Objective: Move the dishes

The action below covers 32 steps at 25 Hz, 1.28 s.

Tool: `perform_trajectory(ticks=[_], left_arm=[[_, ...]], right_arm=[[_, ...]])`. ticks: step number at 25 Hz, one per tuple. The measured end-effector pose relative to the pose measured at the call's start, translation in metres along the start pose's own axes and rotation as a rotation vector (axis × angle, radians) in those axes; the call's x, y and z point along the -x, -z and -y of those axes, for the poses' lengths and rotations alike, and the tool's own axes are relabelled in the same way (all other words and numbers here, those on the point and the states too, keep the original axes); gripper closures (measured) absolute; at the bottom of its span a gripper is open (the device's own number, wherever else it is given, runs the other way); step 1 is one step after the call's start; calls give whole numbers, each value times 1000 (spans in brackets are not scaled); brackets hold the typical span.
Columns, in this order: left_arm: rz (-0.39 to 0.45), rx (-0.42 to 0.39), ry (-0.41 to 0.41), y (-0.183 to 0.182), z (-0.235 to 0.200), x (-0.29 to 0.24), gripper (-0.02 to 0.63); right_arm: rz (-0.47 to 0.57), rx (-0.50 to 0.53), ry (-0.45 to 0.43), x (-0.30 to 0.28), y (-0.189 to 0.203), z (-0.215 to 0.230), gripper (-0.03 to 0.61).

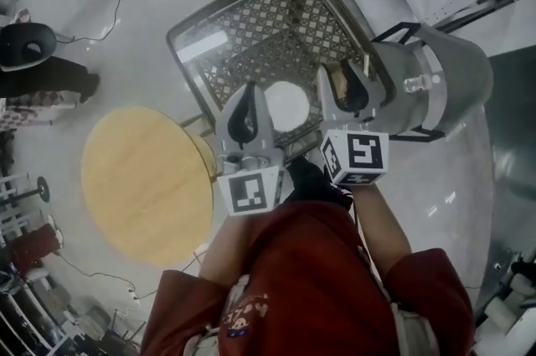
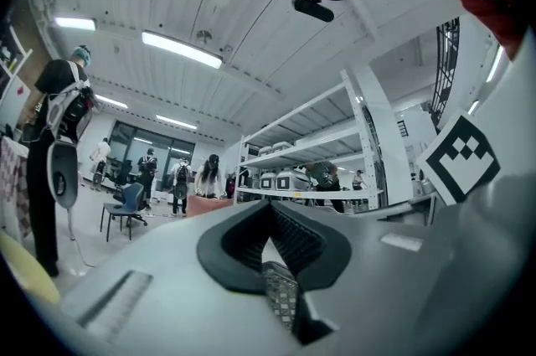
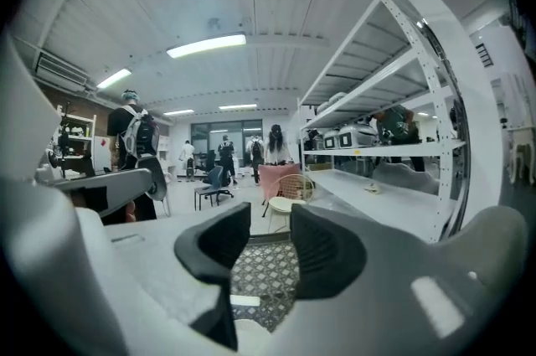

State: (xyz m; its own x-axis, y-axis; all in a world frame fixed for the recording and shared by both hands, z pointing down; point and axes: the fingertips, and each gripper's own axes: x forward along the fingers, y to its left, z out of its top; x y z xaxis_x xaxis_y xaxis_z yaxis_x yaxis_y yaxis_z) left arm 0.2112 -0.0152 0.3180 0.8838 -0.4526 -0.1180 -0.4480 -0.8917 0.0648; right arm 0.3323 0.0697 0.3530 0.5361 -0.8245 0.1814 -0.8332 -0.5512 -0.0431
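Plate (image 1: 286, 105), white and round, lies flat on the mesh table (image 1: 251, 28), near the edge closest to the person and free of both tools. In the head view the left gripper (image 1: 249, 99) and right gripper (image 1: 347, 82) are held high over that edge, side by side, with the plate showing between them. A round wood table (image 1: 146, 187) stands just to the left, likely the other place for dishes. Whether the plate was set down here or waits to be lifted, I cannot judge; the scene fits both.

In the left gripper view, the left gripper (image 2: 270, 229) points about level across the room. Its jaws are pressed together with nothing between them, probably because this hand is idle. A strip of mesh table (image 2: 280, 296) shows below.

In the right gripper view, the right gripper (image 3: 270, 241) has its jaws spread wide and empty, a gap that would suit a plate rim. Through the gap the mesh table (image 3: 268, 275) shows, with a pale sliver low down that may be the plate.
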Motion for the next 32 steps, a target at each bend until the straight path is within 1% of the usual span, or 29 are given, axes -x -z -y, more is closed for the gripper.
perform_trajectory(ticks=[4, 7, 11, 15, 19, 23, 27, 32], left_arm=[[23, -29, -102, -13, -38, 26, 607], [38, -55, -171, -24, -67, 45, 607], [34, -47, -287, -34, -113, 82, 607], [27, -60, -395, -42, -153, 120, 607], [17, -70, -476, -50, -180, 146, 607], [12, -76, -561, -66, -216, 180, 607], [2, -94, -636, -70, -229, 209, 607], [10, -114, -778, -81, -262, 264, 607]], right_arm=[[16, 35, -120, -3, -12, -48, 442], [37, 40, -200, -6, -24, -83, 442], [43, 49, -310, -9, -31, -140, 442], [58, 61, -418, -8, -38, -198, 442], [58, 61, -519, -7, -44, -244, 442], [66, 88, -628, -3, -51, -305, 442], [73, 104, -722, 9, -48, -342, 442], [73, 124, -866, 28, -43, -411, 442]])
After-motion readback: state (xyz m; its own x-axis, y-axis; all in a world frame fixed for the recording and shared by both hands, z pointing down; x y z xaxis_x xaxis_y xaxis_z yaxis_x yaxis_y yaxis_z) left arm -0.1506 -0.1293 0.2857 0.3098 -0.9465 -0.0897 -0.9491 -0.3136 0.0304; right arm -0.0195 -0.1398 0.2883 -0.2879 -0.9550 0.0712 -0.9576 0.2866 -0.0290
